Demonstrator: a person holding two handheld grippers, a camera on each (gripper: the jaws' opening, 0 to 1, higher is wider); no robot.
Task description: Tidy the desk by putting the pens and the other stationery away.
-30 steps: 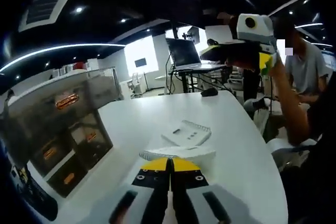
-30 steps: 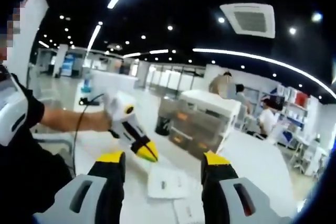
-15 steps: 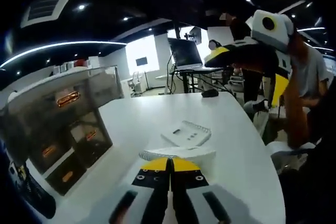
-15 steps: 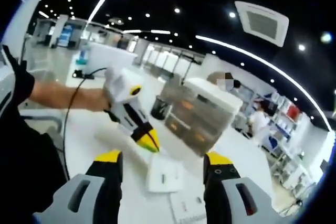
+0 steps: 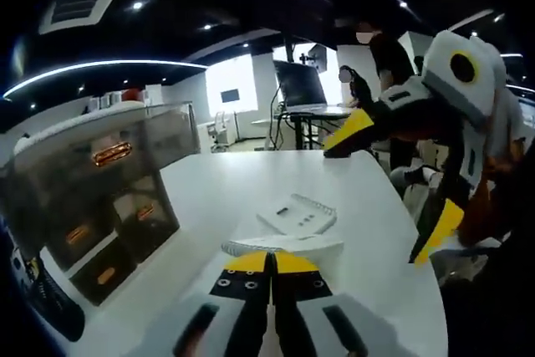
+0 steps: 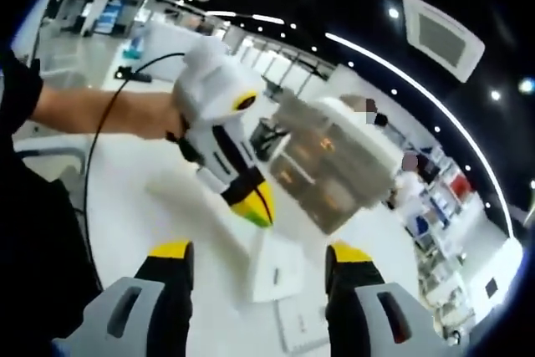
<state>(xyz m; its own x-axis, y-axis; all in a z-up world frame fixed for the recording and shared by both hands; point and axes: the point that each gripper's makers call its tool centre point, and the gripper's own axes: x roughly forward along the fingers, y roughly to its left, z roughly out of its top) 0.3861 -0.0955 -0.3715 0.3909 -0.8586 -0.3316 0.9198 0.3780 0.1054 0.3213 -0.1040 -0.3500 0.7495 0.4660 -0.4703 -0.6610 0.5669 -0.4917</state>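
Since 1.0 s ago: right gripper [image 5: 393,181] swings lower into right of left gripper view, jaws spread wide, holding nothing.

My left gripper [image 5: 269,267] is clenched on the near edge of the white spiral notebook [image 5: 288,246], low centre; long axis runs across frame. Second notebook [image 5: 297,213] lies just beyond; drawer organizer [image 5: 92,198] at left, on the left gripper's side.

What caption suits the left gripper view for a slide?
Shut left tongs pinch a spiral notebook on the white desk, while open right tongs hover near a drawer organizer.
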